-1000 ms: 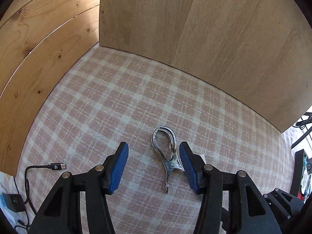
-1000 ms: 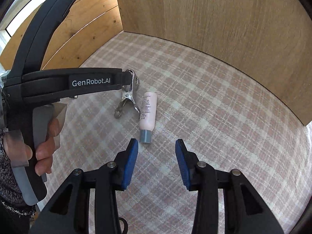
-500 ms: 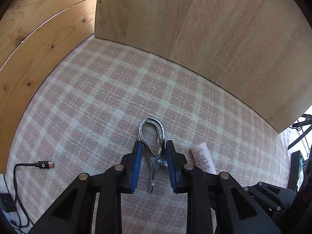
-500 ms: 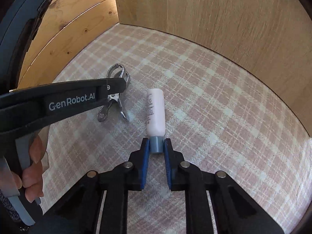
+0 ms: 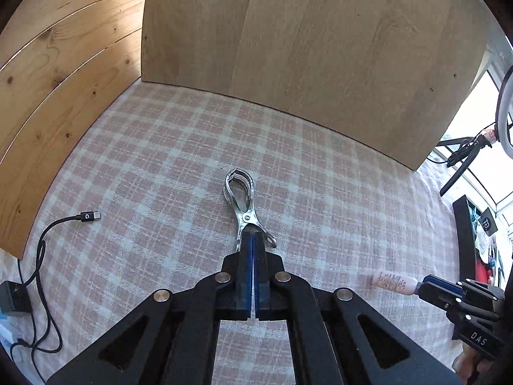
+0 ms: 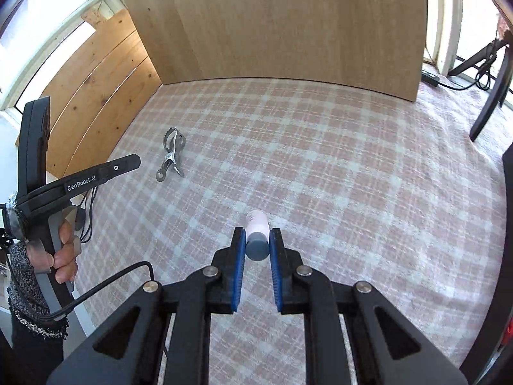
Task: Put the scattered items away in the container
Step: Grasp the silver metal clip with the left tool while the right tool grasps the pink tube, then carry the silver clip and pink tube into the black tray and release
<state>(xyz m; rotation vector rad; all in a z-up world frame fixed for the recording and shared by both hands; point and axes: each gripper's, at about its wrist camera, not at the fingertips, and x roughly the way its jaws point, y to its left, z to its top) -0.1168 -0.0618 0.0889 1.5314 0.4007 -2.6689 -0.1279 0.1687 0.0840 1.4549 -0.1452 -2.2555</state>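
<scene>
**Operator:** Status of the left gripper (image 5: pixel 253 237)?

**Supervisor:** Jaws clenched flush, pad against pad. The metal clip (image 5: pixel 240 192) lies on the checked cloth (image 5: pixel 160 160) just ahead of the tips. The right wrist view shows a gap between clip and tips, so nothing is gripped. Reopen, straddle both clip handles near the pivot, then close.

**Operator:** And the right side?

**Supervisor:** The right gripper (image 6: pixel 256 240) is clamped on the grey cap (image 6: pixel 256 248) of the small bottle (image 6: pixel 256 221), whose body points away along the fingers. Whether it has cleared the cloth cannot be told. A cap-only hold will probably let the body droop, so carry it low and level.

**Operator:** Destination?

**Supervisor:** No container is visible in either view. Locate it before moving.
</scene>
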